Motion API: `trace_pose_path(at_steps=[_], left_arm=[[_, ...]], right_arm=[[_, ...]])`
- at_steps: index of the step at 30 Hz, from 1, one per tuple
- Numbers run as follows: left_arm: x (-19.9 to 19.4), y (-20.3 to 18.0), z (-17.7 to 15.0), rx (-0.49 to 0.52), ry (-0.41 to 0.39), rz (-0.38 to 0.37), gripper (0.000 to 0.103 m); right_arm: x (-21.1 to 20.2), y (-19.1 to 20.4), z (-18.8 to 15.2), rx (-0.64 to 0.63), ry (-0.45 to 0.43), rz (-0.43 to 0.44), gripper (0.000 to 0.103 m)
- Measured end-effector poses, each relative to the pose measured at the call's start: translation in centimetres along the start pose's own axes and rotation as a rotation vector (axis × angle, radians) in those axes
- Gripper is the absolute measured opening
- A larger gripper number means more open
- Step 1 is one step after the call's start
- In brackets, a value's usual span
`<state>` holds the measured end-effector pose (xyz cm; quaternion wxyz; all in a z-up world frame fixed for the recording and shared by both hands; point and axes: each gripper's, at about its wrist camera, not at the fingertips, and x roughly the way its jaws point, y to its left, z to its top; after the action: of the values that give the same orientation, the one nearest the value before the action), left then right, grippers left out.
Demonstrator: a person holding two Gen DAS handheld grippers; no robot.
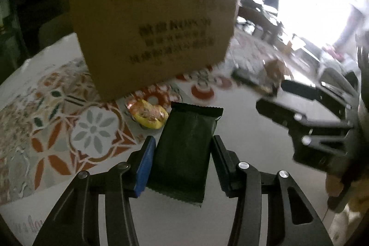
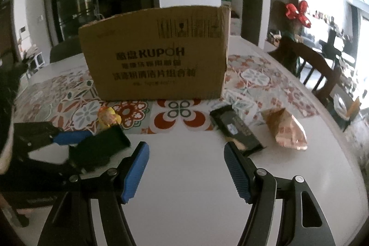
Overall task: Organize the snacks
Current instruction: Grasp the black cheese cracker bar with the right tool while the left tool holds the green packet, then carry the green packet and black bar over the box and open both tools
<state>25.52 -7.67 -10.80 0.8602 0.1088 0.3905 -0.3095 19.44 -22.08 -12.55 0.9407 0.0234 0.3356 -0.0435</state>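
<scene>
Showing only rightward: brown bag [image 2: 286, 129], black packet [image 2: 237, 128].

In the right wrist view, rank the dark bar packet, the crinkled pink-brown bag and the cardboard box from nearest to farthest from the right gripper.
1. Dark bar packet, just ahead of the right gripper, on its right.
2. Crinkled pink-brown bag, farther right.
3. Cardboard box, straight ahead at the back.
</scene>
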Motion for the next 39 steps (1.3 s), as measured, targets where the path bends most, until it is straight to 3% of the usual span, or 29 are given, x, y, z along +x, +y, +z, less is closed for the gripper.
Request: trace_pose_path(at_steps=[6,14,18,24,31,39], left_arm=[[-0.2,-1.7,1.5,-0.09,-0.025,0.038,0.048],[1.7,-3.3,2.8,-0.175,-0.032,0.06,0.048],[2.7,-3.8,3.4,-0.194,-0.025,0.052,0.048],[4.1,-4.2,4.0,-0.201,-0.009,0.061,0.048],[5.3,-4.2,4.1,-0.212,0.015,0.083,0.048],[5.8,-4.2,4.2,-0.215,0.018,0.099,0.048]], right_arm=[[0.5,-2.0,1.1,-0.036,-0.014,0.035,0.068],[3.3,-5.5,1.9,-0.032,0.05,0.052,0.067],[4.7,-6.5,2.1,-0.028,0.098,0.083,0.056],[6.0,-7.1,2.2,-0.031,0.124,0.078,0.053],[7.1,-7.3,2.2,-0.026,0.162,0.088,0.037],[6.4,-7.2,2.2,-0.024,0.141,0.084,0.034]])
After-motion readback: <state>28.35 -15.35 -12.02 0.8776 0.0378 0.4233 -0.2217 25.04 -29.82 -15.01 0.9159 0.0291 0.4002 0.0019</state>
